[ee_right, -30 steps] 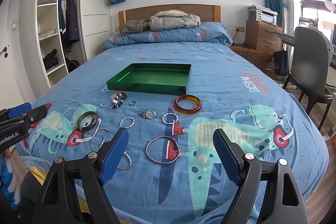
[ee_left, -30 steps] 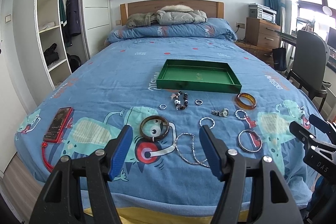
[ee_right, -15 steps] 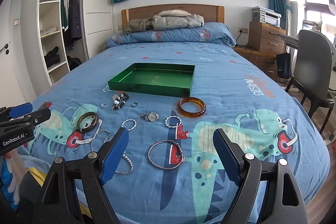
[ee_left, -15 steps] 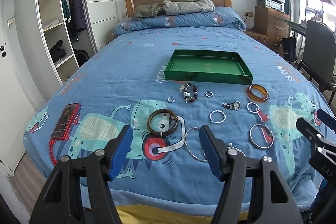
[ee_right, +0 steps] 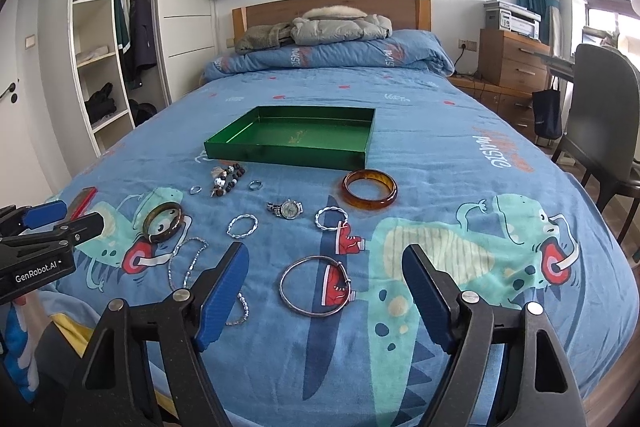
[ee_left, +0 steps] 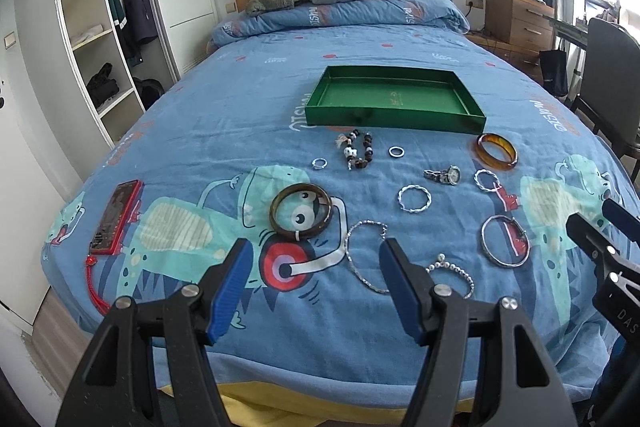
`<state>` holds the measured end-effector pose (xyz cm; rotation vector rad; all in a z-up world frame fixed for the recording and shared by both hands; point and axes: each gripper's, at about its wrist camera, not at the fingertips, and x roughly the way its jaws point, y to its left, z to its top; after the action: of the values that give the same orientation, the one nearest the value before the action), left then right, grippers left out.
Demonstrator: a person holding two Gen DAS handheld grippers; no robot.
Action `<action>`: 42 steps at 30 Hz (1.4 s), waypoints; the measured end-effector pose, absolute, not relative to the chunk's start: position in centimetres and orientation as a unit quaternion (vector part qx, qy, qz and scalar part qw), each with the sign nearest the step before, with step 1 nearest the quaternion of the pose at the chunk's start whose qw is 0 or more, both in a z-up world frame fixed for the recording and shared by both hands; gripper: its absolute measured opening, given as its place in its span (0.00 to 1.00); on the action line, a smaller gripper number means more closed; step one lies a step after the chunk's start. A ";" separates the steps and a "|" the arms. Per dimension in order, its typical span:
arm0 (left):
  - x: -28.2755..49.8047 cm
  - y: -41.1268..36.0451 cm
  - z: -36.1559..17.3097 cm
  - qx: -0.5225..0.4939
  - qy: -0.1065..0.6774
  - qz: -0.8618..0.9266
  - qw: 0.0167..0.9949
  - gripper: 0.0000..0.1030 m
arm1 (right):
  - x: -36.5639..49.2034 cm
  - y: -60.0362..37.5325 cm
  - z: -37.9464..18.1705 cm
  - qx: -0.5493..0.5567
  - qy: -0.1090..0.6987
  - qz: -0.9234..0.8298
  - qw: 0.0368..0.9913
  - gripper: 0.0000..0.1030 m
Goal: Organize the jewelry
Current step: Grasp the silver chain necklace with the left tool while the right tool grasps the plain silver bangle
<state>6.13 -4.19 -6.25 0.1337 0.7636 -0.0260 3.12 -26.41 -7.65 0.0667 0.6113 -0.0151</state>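
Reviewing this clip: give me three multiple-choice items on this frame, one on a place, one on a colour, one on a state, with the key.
1. Where does the amber bangle lie?
A. inside the tray
B. on the bedspread near the tray's corner
C. on the chair

2. What colour is the tray?
A. green
B. red
C. white

3. How is the right gripper?
A. shut on a ring
B. shut on the watch
C. open, holding nothing

Key: 1 B, it rests on the blue cover outside the tray wall; 2 A, walls and floor are green; 3 C, its blue pads stand wide apart over the silver bangle.
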 end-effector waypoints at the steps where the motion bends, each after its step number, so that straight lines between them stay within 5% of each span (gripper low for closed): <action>1: 6.3 -4.3 -6.5 0.064 0.378 -0.015 0.924 0.62 | 3.2 -26.5 -7.8 0.033 0.304 -0.006 0.952 0.72; 18: 10.2 -4.1 -12.1 -0.055 0.464 -0.120 0.876 0.62 | 7.8 -27.8 -12.4 0.045 0.397 0.036 0.916 0.46; 33: 14.0 -6.5 -17.3 -0.022 0.515 -0.075 0.853 0.58 | 13.4 -27.7 -16.6 0.007 0.461 0.078 0.884 0.33; 37: 14.9 -7.4 -17.2 -0.011 0.501 -0.077 0.862 0.38 | 14.6 -27.5 -16.9 -0.011 0.466 0.084 0.881 0.26; 39: 15.0 -8.0 -17.0 -0.002 0.494 -0.091 0.864 0.11 | 14.8 -27.8 -16.9 -0.015 0.464 0.085 0.882 0.19; 42: 14.7 -8.7 -16.7 0.010 0.484 -0.103 0.869 0.04 | 14.8 -28.3 -16.8 -0.007 0.458 0.084 0.885 0.08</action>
<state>14.70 -8.68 -16.74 0.0219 1.0134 -0.2156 14.79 -28.31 -16.85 -0.0148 0.9524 0.1754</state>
